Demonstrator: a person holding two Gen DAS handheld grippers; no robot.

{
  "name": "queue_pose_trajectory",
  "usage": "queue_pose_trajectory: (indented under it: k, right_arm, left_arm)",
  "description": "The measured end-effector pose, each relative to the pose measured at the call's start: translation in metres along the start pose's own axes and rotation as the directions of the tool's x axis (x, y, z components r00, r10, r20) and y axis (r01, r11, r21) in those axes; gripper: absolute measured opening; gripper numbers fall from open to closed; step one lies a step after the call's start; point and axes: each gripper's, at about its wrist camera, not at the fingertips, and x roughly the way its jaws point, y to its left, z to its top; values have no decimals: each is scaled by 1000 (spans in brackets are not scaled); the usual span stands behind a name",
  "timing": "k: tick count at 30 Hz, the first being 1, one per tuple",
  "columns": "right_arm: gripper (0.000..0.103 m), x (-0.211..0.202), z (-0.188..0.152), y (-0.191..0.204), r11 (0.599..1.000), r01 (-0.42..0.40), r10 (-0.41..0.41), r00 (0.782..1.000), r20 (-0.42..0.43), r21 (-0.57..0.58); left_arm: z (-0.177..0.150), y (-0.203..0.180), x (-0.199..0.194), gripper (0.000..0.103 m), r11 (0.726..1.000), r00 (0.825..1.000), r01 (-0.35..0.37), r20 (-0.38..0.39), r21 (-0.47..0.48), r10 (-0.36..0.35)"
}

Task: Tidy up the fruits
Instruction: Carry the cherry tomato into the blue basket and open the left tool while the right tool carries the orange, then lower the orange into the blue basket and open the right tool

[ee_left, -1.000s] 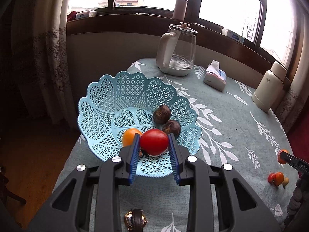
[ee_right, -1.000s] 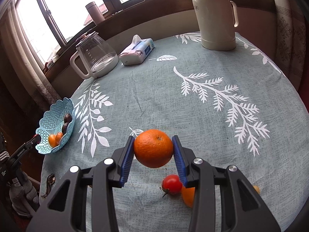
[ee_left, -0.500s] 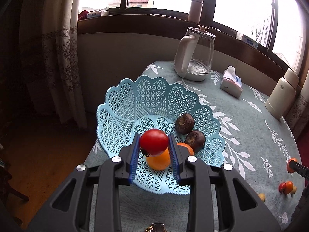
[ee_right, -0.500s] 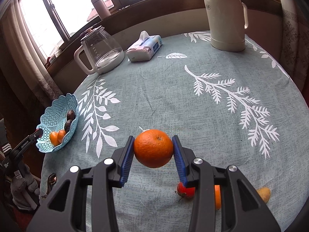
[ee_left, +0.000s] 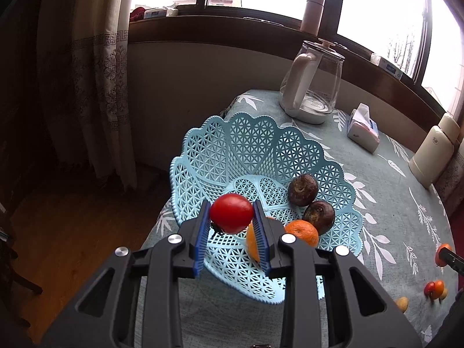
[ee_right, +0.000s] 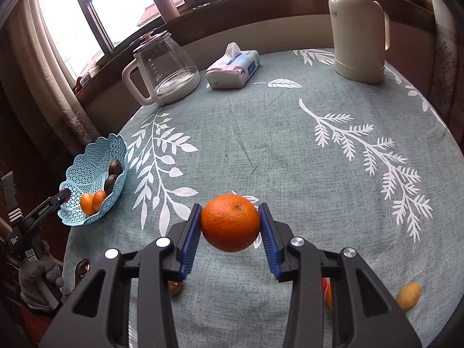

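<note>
1. The left gripper (ee_left: 232,223) is clamped on a small round red tomato (ee_left: 231,213), pinched at its sides between the blue ribbed pads so it cannot roll out. It hangs over the near part of the pale blue plastic lattice basket (ee_left: 255,150) – placed there, I judge, for a short drop.
2. Already in the basket lie two dark brown wrinkled fruits (ee_left: 302,185) and two orange mandarins (ee_left: 301,232), bunched on the right side, so the left of the floor is free.
3. The right gripper (ee_right: 230,226) is closed on a large round orange (ee_right: 230,222), held above the grey-green leaf-print tablecloth (ee_right: 261,145), well apart from the basket – seemingly waiting its turn.
4. A small yellow oval fruit (ee_right: 408,292) lies on the cloth, not yet collected.
</note>
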Motion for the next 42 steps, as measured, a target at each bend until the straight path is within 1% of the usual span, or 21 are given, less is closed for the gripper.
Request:
queue_pose_trajectory:
  k: [7, 8, 10, 11, 14, 16, 18, 19, 21, 24, 28, 32, 38, 42]
  right_arm:
    - [40, 4, 4, 16, 1000, -16, 16, 1000, 0, -17]
    - [40, 6, 4, 18, 1000, -19, 19, 1000, -1, -21]
    - [40, 7, 7, 24, 999, -28, 28, 1000, -2, -29]
    - [40, 8, 8, 28, 999, -34, 34, 999, -1, -34]
    - [40, 10, 13, 43, 997, -54, 54, 999, 6, -57]
    - [40, 11, 18, 56, 994, -73, 74, 997, 11, -78]
    - [40, 14, 22, 71, 990, -94, 96, 995, 15, -103]
    - [40, 16, 24, 79, 988, -107, 109, 994, 17, -116]
    - [40, 21, 28, 97, 981, -133, 137, 990, 16, -140]
    - [40, 31, 31, 124, 968, -174, 177, 984, 5, -181]
    - [40, 50, 34, 162, 947, -220, 221, 975, -21, -232]
    - [40, 70, 37, 194, 931, -244, 241, 970, -45, -271]
    - [40, 100, 39, 232, 912, -258, 246, 966, -78, -319]
    - [41, 119, 38, 250, 901, -268, 248, 963, -101, -342]
  left_arm:
    - [0, 2, 0, 31, 1000, 1000, 1, 2, -8, -1]
    - [0, 2, -1, 34, 1000, 1000, 2, 4, -12, -2]
    - [1, 2, -3, 47, 1000, 1000, 3, 9, -20, -3]
    - [1, 3, -4, 54, 1000, 1000, 16, 17, -23, -16]
    - [2, 1, -6, 57, 1000, 1000, 25, 17, -18, -24]
    - [3, 0, -6, 61, 999, 999, 33, 19, -17, -33]
    - [4, 0, -9, 68, 999, 999, 45, 25, -19, -44]
    - [4, -1, -10, 69, 999, 998, 49, 29, -19, -48]
    - [4, -1, -13, 77, 998, 997, 58, 43, -19, -57]
    - [6, -1, -19, 86, 999, 997, 45, 68, -18, -43]
    - [9, 6, -24, 89, 998, 996, 46, 80, -36, -43]
    - [12, 15, -29, 97, 997, 995, 58, 89, -47, -53]
    - [17, 33, -35, 97, 994, 993, 67, 105, -84, -58]
    - [20, 44, -38, 97, 991, 990, 79, 124, -110, -65]
